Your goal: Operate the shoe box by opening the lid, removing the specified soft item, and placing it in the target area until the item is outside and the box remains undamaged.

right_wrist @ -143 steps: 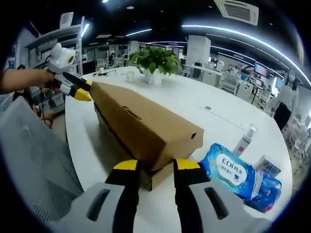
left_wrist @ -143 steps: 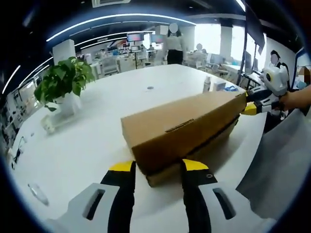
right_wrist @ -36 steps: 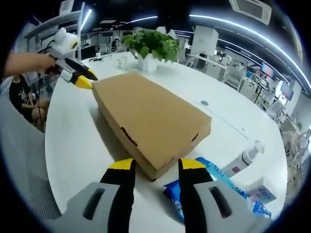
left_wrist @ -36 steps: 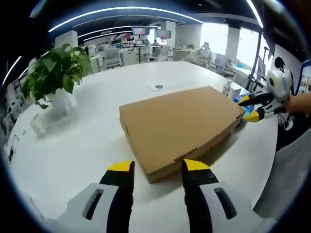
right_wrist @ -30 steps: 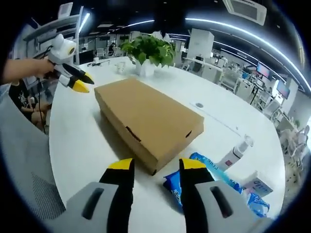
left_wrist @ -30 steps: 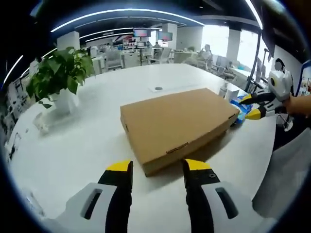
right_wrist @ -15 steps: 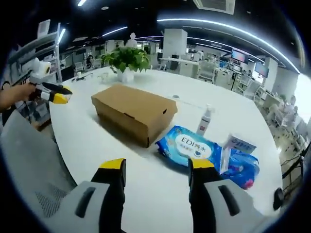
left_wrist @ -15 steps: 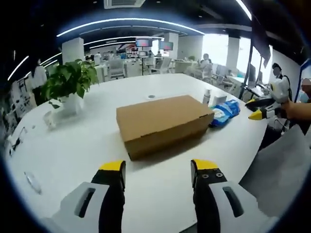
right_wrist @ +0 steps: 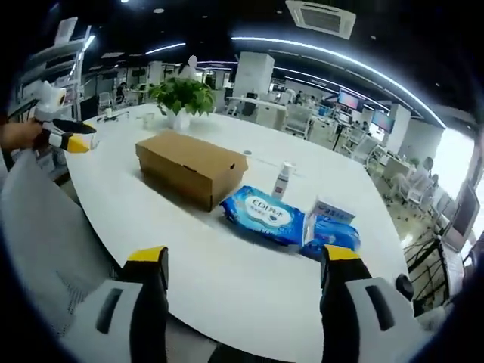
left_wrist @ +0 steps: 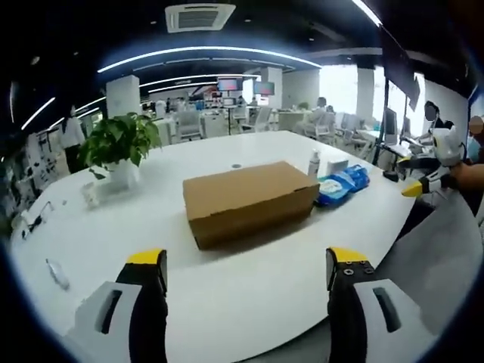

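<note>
Now both my grippers have pulled well back from the plain brown cardboard shoe box [left_wrist: 249,200], which sat right between the jaws 1 second ago. My left gripper [left_wrist: 246,265] and right gripper [right_wrist: 242,261] are both spread wide, holding nothing. With its lid down, the box lies flat mid-way across the white round counter [left_wrist: 227,280], so opening is not started. Its long axis runs from the potted green plant [right_wrist: 181,97] toward the blue wipes pack [right_wrist: 265,214].

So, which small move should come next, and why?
Probably bring the left hand-held gripper forward to the lid edge of the shoe box: the box sits closed on the white table, and both open hand-held grippers hang back from it.
</note>
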Motion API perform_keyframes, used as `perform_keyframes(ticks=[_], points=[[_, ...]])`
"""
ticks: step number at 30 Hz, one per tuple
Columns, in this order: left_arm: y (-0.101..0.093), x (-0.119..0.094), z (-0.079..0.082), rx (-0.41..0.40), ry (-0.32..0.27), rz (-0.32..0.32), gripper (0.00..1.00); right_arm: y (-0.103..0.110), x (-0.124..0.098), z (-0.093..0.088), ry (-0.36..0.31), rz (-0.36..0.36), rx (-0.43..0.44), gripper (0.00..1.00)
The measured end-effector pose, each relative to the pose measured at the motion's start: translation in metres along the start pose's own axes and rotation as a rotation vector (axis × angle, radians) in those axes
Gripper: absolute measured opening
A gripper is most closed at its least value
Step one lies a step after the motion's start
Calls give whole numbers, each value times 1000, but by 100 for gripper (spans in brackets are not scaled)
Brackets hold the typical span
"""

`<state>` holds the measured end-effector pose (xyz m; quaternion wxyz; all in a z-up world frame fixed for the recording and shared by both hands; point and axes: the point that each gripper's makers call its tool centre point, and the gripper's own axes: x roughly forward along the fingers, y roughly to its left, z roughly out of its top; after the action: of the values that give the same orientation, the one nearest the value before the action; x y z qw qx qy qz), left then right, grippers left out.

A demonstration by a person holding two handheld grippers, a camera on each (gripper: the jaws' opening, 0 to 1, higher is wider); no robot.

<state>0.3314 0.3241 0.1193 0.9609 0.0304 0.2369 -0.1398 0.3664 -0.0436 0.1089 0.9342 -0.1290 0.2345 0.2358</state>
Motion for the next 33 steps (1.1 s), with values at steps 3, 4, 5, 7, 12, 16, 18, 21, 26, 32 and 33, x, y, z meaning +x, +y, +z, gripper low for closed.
perform_keyframes(ticks=[3,4,5,7,12,16,18,21,26,32,33], points=[[-3,-4,-2,-13,-6,-8,99,2,-4,-7,4,-11,7,94],[-5,-6,-2,-5,-15,-6,99,2,-5,-8,4,-13,16,96],[-5,-6,-1,1,-20,-4,100,3,-7,-8,-5,-17,26,96],[-6,-8,-3,6,-17,-1,100,3,-8,-8,-14,-25,20,96],[-7,-8,-7,13,-8,-3,100,1,-10,-5,-29,-35,17,96],[-7,-9,-7,11,-11,-2,100,1,-9,-8,-21,-36,15,96],[-6,-9,-6,11,-19,-2,100,2,-9,-8,-16,-31,16,96],[-4,-10,-7,15,-19,7,100,5,-9,-7,-17,-27,9,96],[-3,-12,-9,20,-15,11,100,6,-10,-9,-12,-18,13,96],[-3,-13,-10,22,-13,10,100,5,-10,-9,-19,-31,27,96],[-3,-13,-10,23,-12,10,100,5,-10,-9,-21,-32,28,96]])
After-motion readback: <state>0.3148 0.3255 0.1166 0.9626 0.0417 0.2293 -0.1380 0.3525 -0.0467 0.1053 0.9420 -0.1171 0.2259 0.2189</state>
